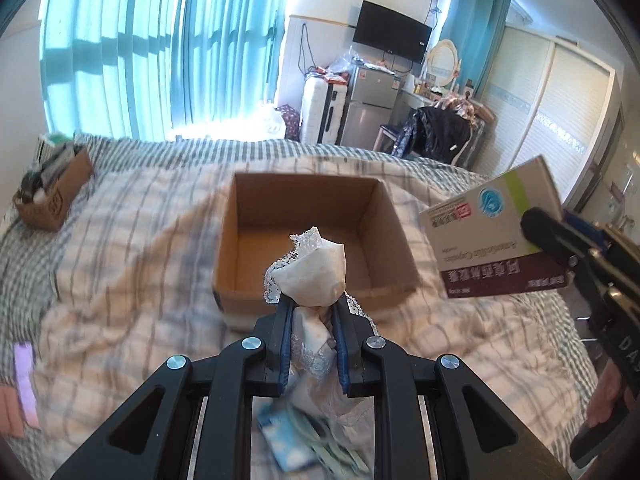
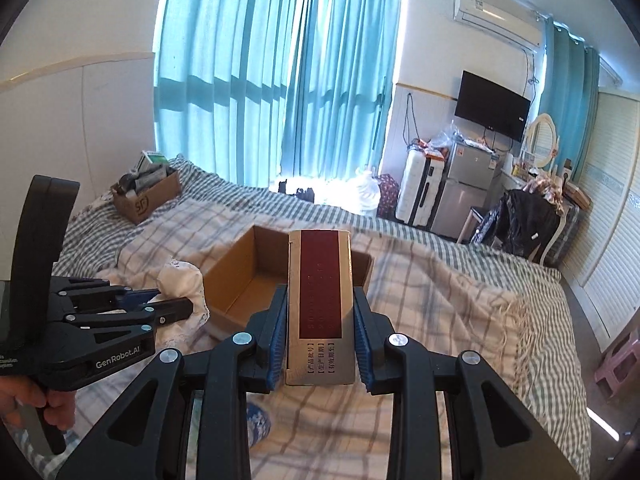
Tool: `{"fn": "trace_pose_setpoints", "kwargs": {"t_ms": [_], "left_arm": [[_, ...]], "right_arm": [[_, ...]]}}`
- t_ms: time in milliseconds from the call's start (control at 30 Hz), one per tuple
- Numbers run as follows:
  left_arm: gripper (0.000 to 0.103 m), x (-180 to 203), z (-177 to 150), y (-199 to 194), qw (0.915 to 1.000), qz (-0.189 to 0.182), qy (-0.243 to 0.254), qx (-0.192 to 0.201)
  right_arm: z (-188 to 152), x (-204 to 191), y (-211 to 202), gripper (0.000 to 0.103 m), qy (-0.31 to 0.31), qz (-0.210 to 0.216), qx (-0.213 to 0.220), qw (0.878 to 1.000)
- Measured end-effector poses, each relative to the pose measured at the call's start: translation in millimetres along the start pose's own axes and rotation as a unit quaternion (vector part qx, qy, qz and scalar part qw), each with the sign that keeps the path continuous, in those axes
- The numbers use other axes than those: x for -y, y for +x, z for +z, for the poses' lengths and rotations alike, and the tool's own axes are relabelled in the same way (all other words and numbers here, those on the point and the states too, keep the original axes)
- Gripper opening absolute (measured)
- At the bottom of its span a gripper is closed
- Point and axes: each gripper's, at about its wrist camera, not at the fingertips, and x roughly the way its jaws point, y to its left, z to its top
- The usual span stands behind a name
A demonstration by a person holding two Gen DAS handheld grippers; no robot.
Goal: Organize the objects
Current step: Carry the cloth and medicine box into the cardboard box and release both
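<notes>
Cardboard box (image 1: 304, 240) sat just ahead of my left gripper (image 1: 311, 308), clamped on cloth (image 1: 316, 272); my right gripper (image 2: 320, 332), clamped on a carton (image 2: 320, 280), hung beside it.

Looking at matt brown cardboard on the open box (image 1: 304, 216), lacy white cloth bundle (image 1: 312, 268), slightly glossy printed card medicine box (image 2: 320, 300), soft woven checked blanket (image 1: 120, 280)

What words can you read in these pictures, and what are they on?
"GenRobot.AI": on the left gripper, shut on the white lace cloth.
"SF": on the far cardboard box.
"DA": cut off, on the right gripper.
Medicine box: Chinese and small Latin print, too blurred to read.
</notes>
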Motion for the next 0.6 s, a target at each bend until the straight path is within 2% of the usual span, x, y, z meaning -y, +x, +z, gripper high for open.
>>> {"fn": "trace_pose_setpoints", "kwargs": {"t_ms": [300, 433, 600], "left_arm": [[0.018, -12.9, 51.1, 48.5, 0.9998, -0.019, -0.008, 0.0], [0.018, -15.3, 61.5, 76.7, 0.9997, -0.021, -0.006, -0.008], [0.018, -18.8, 63.0, 116.4, 0.9994, -0.018, -0.002, -0.029]], "right_arm": [[48.9, 15.0, 64.7, 0.029, 0.002, 0.006, -0.01, 1.0], [56.0, 20.8, 100.5, 0.029, 0.008, 0.002, -0.022, 1.0], [48.5, 28.5, 142.5, 0.029, 0.018, 0.001, -0.045, 0.999]]}}
